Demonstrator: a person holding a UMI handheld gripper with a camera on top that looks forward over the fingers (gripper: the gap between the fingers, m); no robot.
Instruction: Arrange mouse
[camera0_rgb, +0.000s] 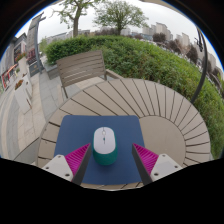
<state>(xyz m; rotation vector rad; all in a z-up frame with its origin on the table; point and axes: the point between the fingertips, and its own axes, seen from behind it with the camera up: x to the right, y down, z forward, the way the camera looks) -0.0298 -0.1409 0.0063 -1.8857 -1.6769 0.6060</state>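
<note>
**A:** ok gripper view, only one we've got. The hand-held gripper (106, 158) is aimed forward and tilted down over a round slatted wooden tabletop (150, 105). No hand or sleeve visible, so can't say much about the grip behind it.

**B:** fingers spread or pinching?

**A:** Spread. The two pink pads (76, 158) sit well apart, one on each side, and the mouse (104, 141) stands between them, nearer the left pad than the right one. It's white on top with a teal lower end. Looks like there's a gap on the right side for sure; on the left the pad is just beside the teal part, can't tell if it's touching.

**B:** and the mouse is resting on what?

**A:** On a dark blue mousepad (100, 135) lying flat on the tabletop, roughly in the middle of it, pointing away from the fingers. Beyond the tabletop there's a wooden bench (80, 68) on paving, a hedge (140, 55) behind, trees and buildings further back.
</note>
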